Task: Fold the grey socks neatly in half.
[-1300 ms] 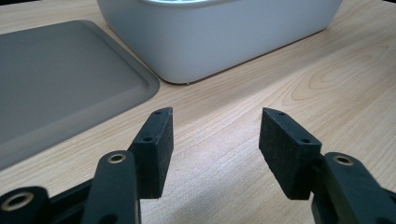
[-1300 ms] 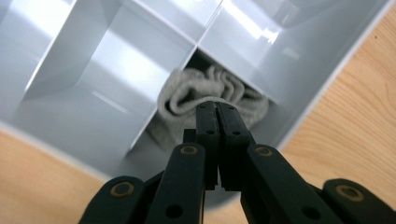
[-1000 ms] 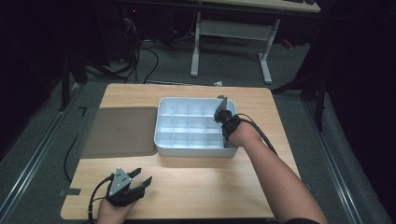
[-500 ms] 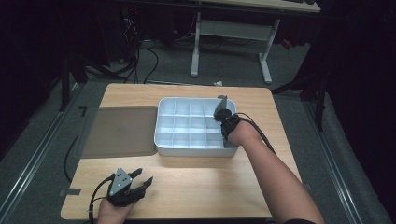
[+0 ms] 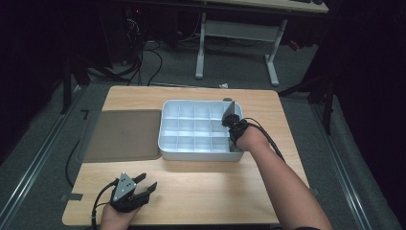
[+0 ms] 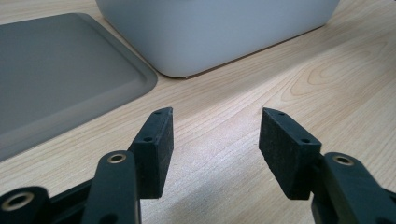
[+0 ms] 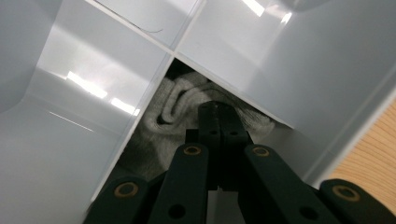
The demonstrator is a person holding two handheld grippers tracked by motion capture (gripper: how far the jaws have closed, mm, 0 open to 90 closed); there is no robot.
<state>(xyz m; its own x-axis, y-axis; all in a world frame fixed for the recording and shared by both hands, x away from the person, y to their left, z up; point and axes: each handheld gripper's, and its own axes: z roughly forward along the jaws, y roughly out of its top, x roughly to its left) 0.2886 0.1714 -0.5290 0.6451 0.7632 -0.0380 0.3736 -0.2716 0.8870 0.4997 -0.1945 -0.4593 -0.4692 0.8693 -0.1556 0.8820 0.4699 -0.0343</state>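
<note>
Right gripper (image 7: 219,122): jaws pressed together, tips sunk into a grey sock (image 7: 180,109) in a compartment of the white divided organiser tray (image 5: 191,152), right of centre in the high view; whether cloth is pinched between them cannot be told. Left gripper (image 6: 215,140): jaws wide apart, empty, low over the wooden table (image 5: 206,187) at lower left, near a grey mat (image 5: 122,134). Step judged: tucking the sock down. Next move: likely release and lift clear.
</note>
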